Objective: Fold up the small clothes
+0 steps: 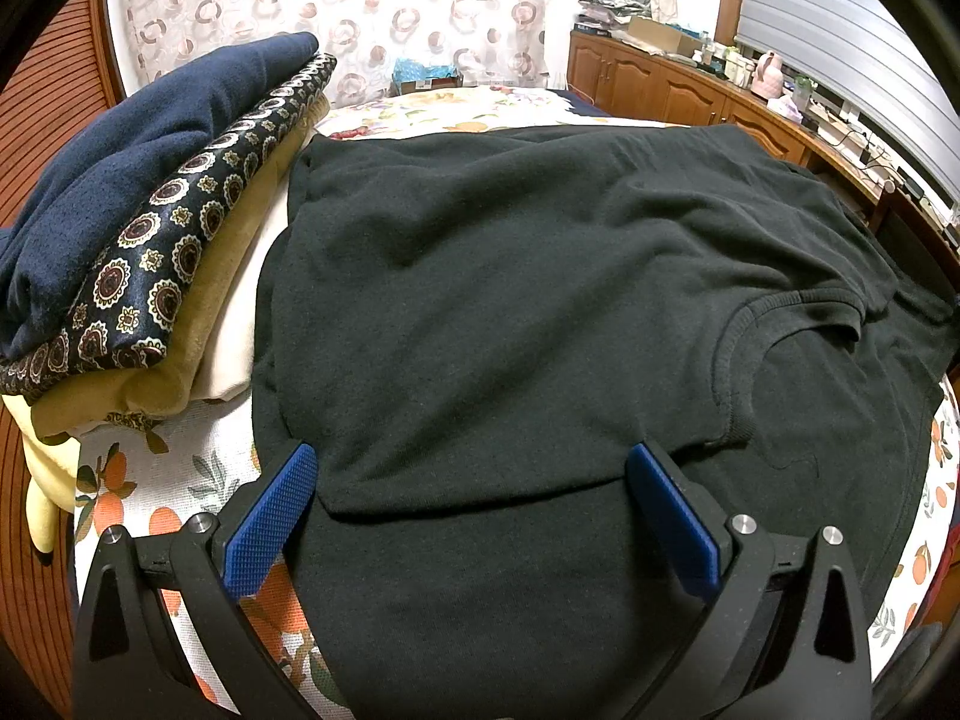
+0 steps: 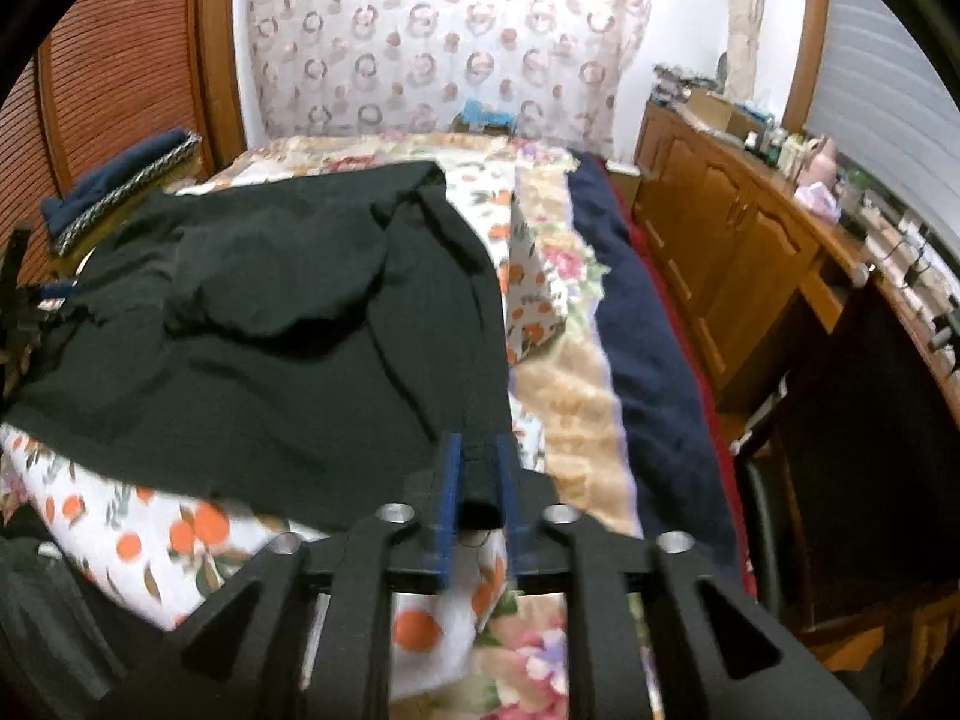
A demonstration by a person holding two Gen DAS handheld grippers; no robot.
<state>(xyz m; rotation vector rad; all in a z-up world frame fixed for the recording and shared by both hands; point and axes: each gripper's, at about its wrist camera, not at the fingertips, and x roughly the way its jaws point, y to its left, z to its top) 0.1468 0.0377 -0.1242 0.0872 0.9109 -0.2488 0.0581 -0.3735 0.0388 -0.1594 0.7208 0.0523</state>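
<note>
- Patterned curtains [image 1: 372, 6] hang behind the bed [image 2: 180, 528], which I see covered in an orange-fruit print sheet, with a wooden cabinet [image 2: 738, 252] running along its right side.
- On my left wrist view the black T-shirt [image 1: 510, 276] lies spread over the middle of the bed, its collar toward the right edge.
- My left gripper [image 1: 474, 480] hovers over the shirt's near hem with its jaws spread fully wide, holding nothing.
- My right gripper [image 2: 478, 468] has its jaws narrow, with a black fold of the shirt's edge between the blue pads; I cannot tell whether they press on it.
- At the bed's left edge a stack of folded clothes [image 1: 156, 222] sits just beside the shirt: navy on top, then a medallion print, then tan and cream.
- A dark blue blanket [image 2: 648, 360] lines the bed's right edge.
</note>
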